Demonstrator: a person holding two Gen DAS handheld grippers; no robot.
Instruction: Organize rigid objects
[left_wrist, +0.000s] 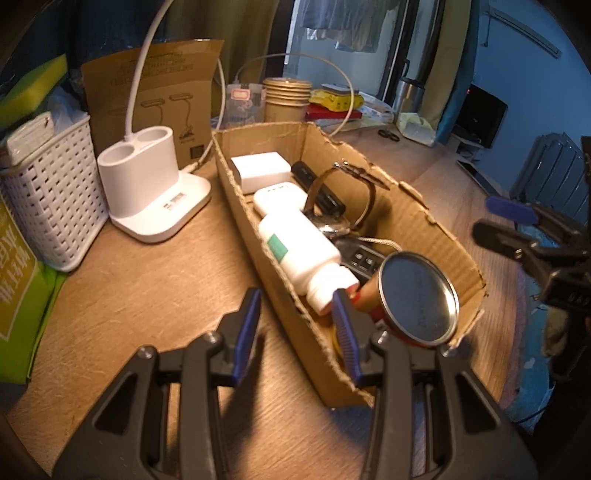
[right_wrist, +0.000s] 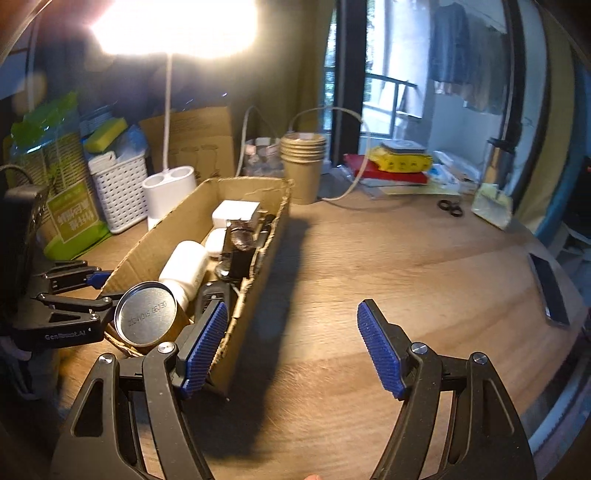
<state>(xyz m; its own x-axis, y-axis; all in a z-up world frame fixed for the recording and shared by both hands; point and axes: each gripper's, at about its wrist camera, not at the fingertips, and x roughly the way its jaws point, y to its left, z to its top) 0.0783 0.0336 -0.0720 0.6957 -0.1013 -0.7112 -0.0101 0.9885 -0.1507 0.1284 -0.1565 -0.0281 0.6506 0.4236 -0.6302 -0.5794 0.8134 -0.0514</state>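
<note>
A wooden table (right_wrist: 369, 258) carries a torn cardboard box (right_wrist: 258, 258) packed with a white bottle (left_wrist: 299, 247), a charger (left_wrist: 264, 171) and a metal-ended can (right_wrist: 146, 315) at its near end. The left tool (left_wrist: 299, 328) straddles the box's near wall, partly spread, pinching nothing. The right tool (right_wrist: 291, 347) hangs spread, empty, beside the box.

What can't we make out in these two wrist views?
- Box floor near the can: left wrist view, hidden by the can and the left gripper.
- Items under the white bottle: right wrist view, hidden by the cardboard box wall.
- Lamp head: right wrist view, blown out by glare.
- Dark flat object: right wrist view, blurred at the edge.
</note>
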